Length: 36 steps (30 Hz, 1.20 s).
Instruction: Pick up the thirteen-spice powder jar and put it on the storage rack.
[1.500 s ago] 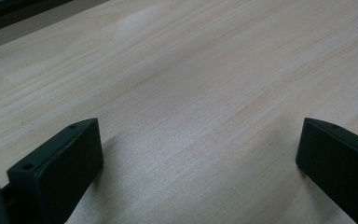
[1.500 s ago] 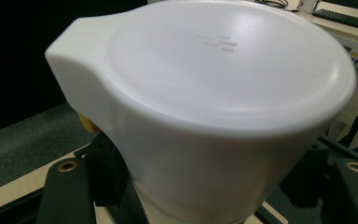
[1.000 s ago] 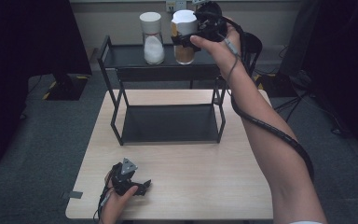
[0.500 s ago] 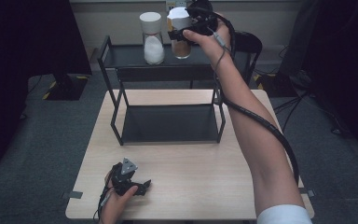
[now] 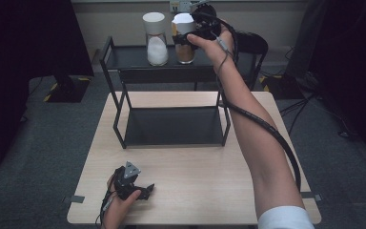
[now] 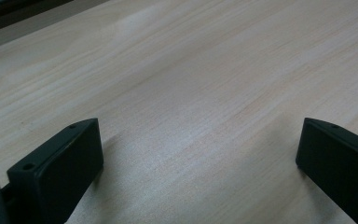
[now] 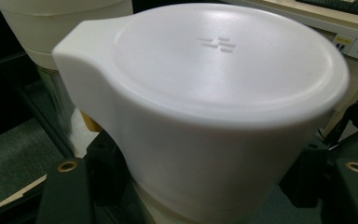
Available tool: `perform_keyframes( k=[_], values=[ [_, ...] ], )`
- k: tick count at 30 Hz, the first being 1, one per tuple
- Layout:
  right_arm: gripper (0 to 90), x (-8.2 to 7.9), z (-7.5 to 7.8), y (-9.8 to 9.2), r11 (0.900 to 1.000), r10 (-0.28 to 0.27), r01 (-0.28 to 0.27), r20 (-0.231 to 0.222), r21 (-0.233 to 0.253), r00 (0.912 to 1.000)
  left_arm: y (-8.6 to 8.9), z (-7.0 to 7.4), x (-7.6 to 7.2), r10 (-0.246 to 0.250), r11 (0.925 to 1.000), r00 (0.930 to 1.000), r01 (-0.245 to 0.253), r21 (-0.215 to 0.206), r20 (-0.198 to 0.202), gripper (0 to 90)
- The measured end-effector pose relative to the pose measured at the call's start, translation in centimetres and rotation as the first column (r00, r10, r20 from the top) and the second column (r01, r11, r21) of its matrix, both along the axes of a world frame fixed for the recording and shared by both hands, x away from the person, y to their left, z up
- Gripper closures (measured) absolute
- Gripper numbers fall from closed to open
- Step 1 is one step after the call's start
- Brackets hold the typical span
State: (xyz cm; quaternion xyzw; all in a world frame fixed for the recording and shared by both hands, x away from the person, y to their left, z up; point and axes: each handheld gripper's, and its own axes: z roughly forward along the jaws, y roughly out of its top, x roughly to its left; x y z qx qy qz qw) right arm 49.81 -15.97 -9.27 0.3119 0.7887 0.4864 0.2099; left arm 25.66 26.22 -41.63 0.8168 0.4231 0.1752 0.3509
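Risk, slip: the right gripper (image 5: 187, 39) takes the brown jar (image 5: 185, 51) high up, just under its wide white lid (image 7: 223, 60). I think the smooth wall can slide between the jaws if the grip is weak, and the jar would then drop on the shelf (image 5: 128, 57).
Risk, neighbour: the white jar (image 5: 156, 45) stands just beside, on the same top shelf. A sideways pull may knock it over, since it is tall and narrow.
Risk, lid: if the lid is only loose, a lift that catches it may take the lid away and spill the brown powder. Whether it is tight, I cannot tell.
Right gripper: its jaws are pressed on both sides of the brown jar, near the neck; in the right gripper view they stand close at the left and right of the jar.
Left gripper (image 5: 136, 187): it rests low on the desk (image 5: 205, 191), near the front edge, with the jaws spread wide and nothing between them, only bare wood.
Brown jar, place: on the top shelf of the black rack, at the far side of the desk; whether it is lifted off the shelf, I cannot tell.
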Motion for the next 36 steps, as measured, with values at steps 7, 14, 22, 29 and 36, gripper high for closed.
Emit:
perform_keyframes(
  k=[7, 14, 22, 29, 36],
  values=[
    [30.3, 0.0, -0.4, -0.2, 1.000, 0.005, -0.005, 0.008, 0.010, 1.0000, 0.0, 0.0, 0.0, 0.000, 1.0000, 1.0000, 0.000, 0.000, 0.000, 0.0],
    [28.8, -0.1, -0.5, -0.4, 1.000, 0.010, -0.010, 0.013, 0.012, 0.9999, 0.0, 0.0, 0.0, 0.000, 1.0000, 1.0000, 0.000, 0.000, 0.000, 0.0],
    [4.0, -0.8, -0.6, -0.2, 1.000, -0.019, 0.019, 0.002, -0.009, 0.9998, 0.0, 0.0, 0.0, 0.000, 1.0000, 1.0000, 0.000, 0.000, 0.000, 0.0],
    [0.0, -2.5, -0.6, -0.9, 0.999, -0.027, 0.028, 0.032, -0.017, 0.9991, 0.0, 0.0, 0.0, 0.001, 1.0000, 1.0000, -0.001, -0.001, 0.000, 0.0],
    [0.0, -3.9, -1.1, -1.8, 0.998, -0.049, 0.049, 0.005, 0.030, 0.9988, 0.0, 0.0, 0.0, 0.001, 1.0000, 1.0000, -0.001, -0.001, -0.001, 0.0]
  ],
)
